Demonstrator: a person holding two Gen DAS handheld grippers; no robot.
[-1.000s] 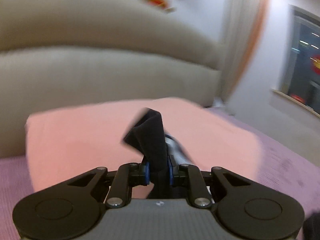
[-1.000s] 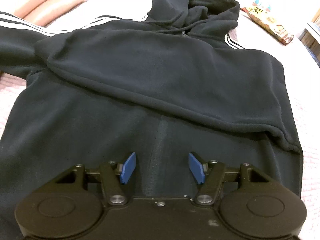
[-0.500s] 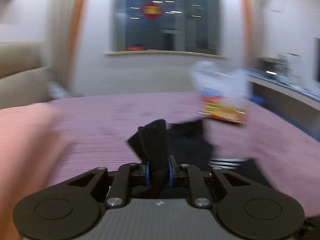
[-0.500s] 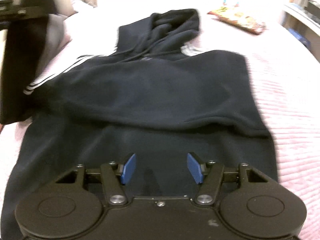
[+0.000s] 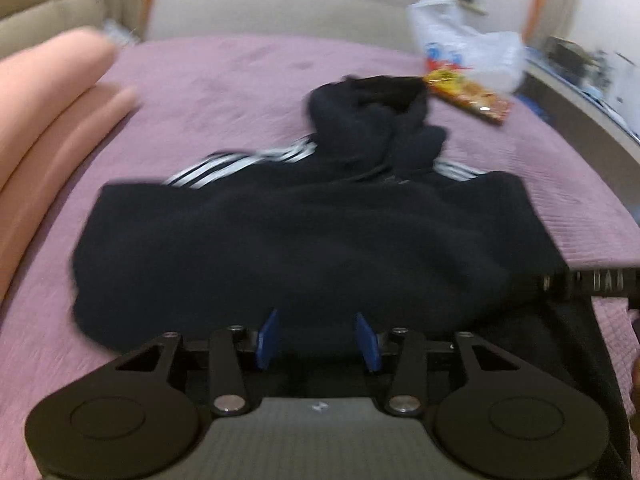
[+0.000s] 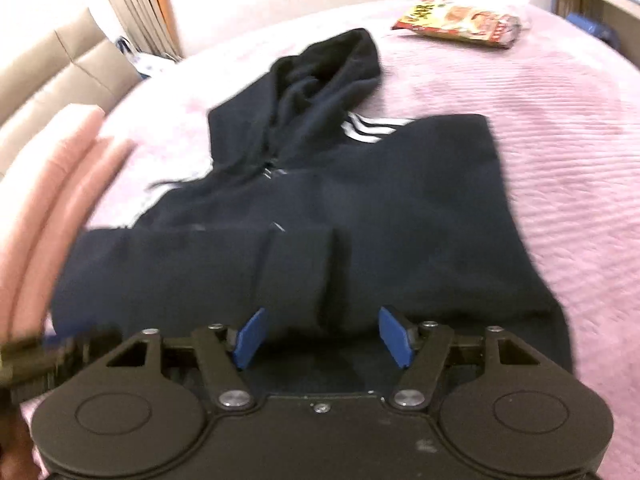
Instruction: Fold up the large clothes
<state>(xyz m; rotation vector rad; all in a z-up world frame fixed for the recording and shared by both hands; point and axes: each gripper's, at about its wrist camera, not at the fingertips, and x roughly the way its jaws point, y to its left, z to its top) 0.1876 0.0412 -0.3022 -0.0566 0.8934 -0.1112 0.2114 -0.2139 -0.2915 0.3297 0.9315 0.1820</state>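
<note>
Right wrist view: a dark hoodie (image 6: 320, 216) lies flat on the pink bedspread (image 6: 540, 120), its long axis running from the near hem away to the hood (image 6: 332, 68) at the far end. Both sleeves are folded in across the body; one cuff (image 6: 296, 276) rests just ahead of the right gripper (image 6: 322, 336), whose blue pads stand wide apart and empty above the near hem. Left wrist view: the left gripper (image 5: 318, 338) hovers over the same near edge, its jaws likewise parted with nothing between them, and the garment stretches straight ahead of it. The two tools sit side by side at the hem, about equally near; each shows at the edge of the other's view. A likely next step is to take the hem and carry it toward the hood. Well beyond the hood lie a snack packet (image 6: 460, 24) and a plastic bag (image 5: 464, 48); a pink pillow (image 5: 44, 120) lies along the left side. None touches the hoodie, so the fold path looks unobstructed.
</note>
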